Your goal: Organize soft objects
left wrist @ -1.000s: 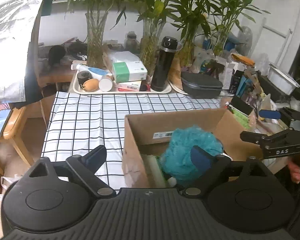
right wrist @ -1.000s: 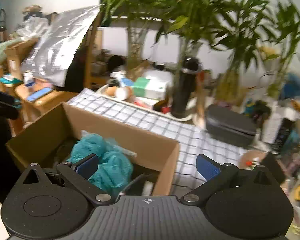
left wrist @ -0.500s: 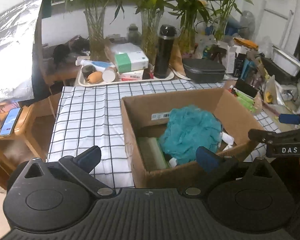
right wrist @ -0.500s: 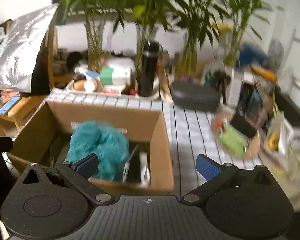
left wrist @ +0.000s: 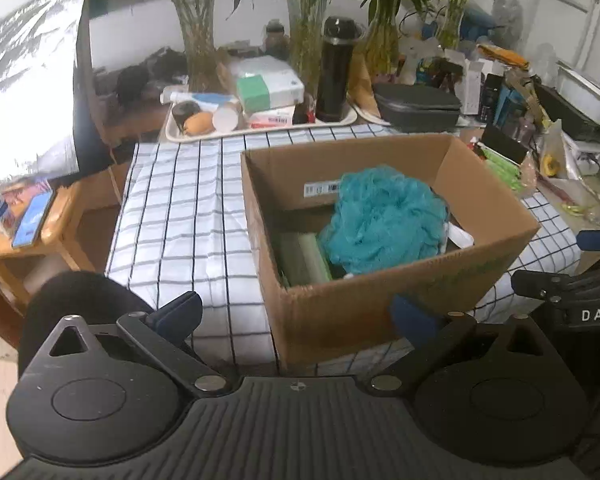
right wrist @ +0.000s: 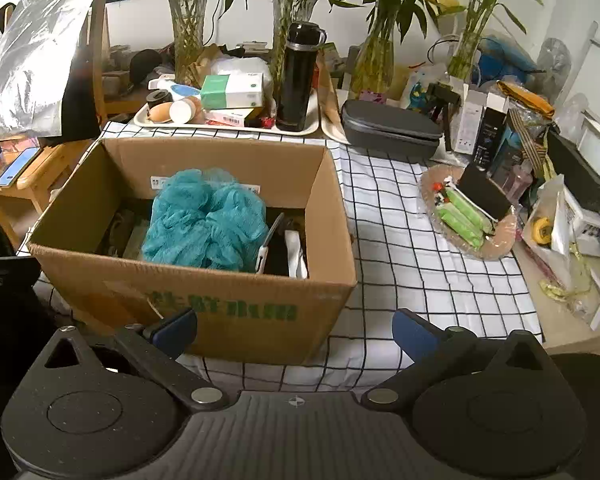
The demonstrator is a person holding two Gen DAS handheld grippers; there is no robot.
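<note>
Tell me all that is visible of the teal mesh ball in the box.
The mesh ball is a teal, puffy bundle of gathered netting, soft-looking and crumpled. It lies inside the open cardboard box, heaped on other items, its top about level with the rim. It partly hides a white label on the back wall. Neither gripper touches it.
</note>
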